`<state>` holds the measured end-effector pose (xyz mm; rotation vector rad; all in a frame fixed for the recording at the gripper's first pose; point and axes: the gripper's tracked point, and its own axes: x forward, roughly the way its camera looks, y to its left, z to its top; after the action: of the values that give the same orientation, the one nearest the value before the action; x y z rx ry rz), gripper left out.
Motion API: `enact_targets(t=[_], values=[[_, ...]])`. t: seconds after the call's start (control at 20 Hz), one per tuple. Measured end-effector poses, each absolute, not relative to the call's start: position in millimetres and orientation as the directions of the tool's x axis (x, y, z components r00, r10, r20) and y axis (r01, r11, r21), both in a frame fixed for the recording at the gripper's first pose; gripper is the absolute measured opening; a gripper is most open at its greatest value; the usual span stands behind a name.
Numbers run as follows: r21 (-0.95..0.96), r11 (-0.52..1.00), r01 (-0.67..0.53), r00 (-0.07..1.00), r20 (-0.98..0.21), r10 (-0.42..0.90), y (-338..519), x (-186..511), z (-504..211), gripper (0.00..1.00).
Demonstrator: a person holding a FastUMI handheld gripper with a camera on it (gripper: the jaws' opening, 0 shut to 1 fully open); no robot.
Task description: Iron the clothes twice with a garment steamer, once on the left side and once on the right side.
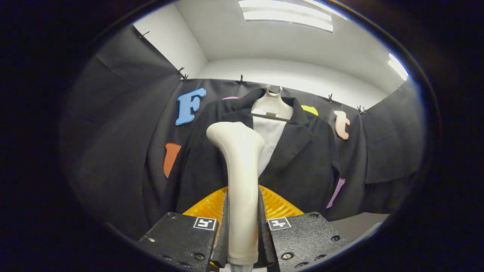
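We hold the garment steamer [241, 177] pinched in the claw [242, 230], both fingers pressing its handle from either side. Its long axis runs up from the lower centre of the frame to its head at centre, tipped slightly left. The dark jacket [302, 162] hangs straight beyond the steamer on a pale hanger [273, 105] at upper centre, with a light shirt panel [269, 136] between its lapels. The steamer head lies over the jacket's front on the frame's left side; we cannot tell whether it touches the cloth. We judge the next stroke should run down that panel. An orange ribbed surface [280, 204] shows just past the fingers. Black cloth walls [113, 132] close in all round, and a pale desk [359, 223] edge lies at lower right.
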<state>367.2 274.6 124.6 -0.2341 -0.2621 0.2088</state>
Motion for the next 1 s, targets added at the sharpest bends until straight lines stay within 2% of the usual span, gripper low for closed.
enact_targets(t=[0.2, 0.6, 1.0], values=[[-0.28, 0.942, -0.185, 0.959, 0.159, 0.235, 264, 363, 88, 0.36], [-0.342, 0.918, -0.201, 0.963, 0.102, 0.249, 252, 349, 37, 0.36], [-0.376, 0.897, -0.232, 0.97, -0.026, 0.24, 238, 343, -31, 0.36]])
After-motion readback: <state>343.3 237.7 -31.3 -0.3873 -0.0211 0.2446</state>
